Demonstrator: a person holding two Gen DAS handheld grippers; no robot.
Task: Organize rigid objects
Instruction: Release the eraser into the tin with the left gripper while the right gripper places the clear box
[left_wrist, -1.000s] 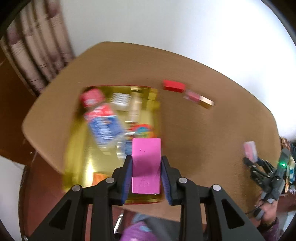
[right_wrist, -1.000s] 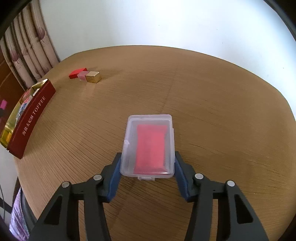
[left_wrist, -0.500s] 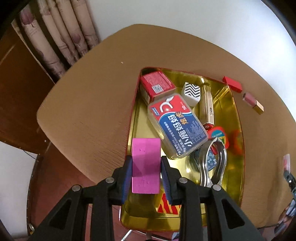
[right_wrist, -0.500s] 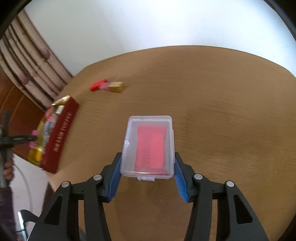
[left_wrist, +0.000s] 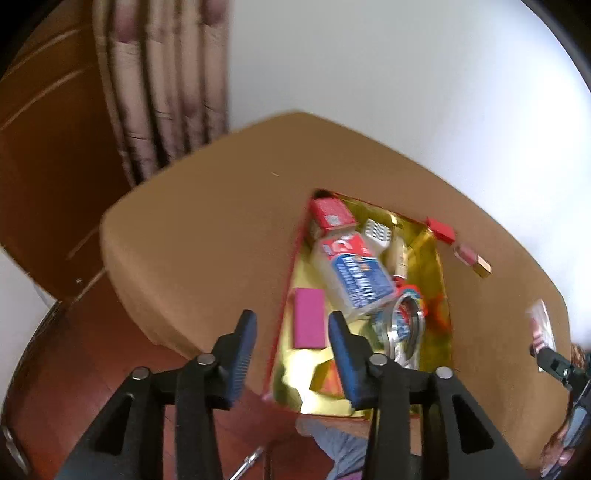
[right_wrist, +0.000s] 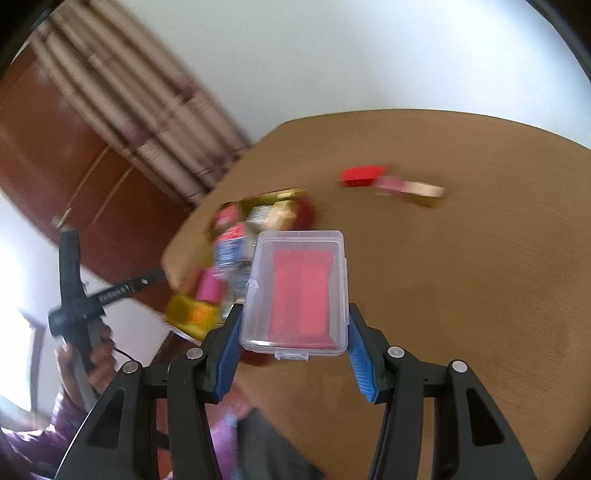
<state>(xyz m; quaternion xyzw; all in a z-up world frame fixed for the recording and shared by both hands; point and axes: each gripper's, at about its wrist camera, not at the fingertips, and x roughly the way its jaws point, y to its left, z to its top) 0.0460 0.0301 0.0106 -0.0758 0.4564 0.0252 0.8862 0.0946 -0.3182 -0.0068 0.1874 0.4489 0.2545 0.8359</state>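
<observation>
A pink block (left_wrist: 309, 318) lies flat in the near left corner of the gold tray (left_wrist: 432, 258). My left gripper (left_wrist: 291, 325) hovers over it with its jaws opening, and the pads stand clear of the block. My right gripper (right_wrist: 295, 317) is shut on a clear plastic case (right_wrist: 301, 291) with a red insert, held above the table close to the tray (right_wrist: 184, 310). In the blurred right wrist view the pink block (right_wrist: 208, 286) shows inside the tray.
The tray also holds a clear box with a blue and red label (left_wrist: 354, 277), a red box (left_wrist: 330, 216), a patterned cube and a metal ring. A red block (left_wrist: 441, 229) and a pink-and-gold stick (left_wrist: 472, 258) lie on the round wooden table (left_wrist: 207, 236) beyond it.
The left gripper let go of the pink block, which now lies in the tray, and its fingers spread. The right gripper rose and swung toward the tray with the case.
</observation>
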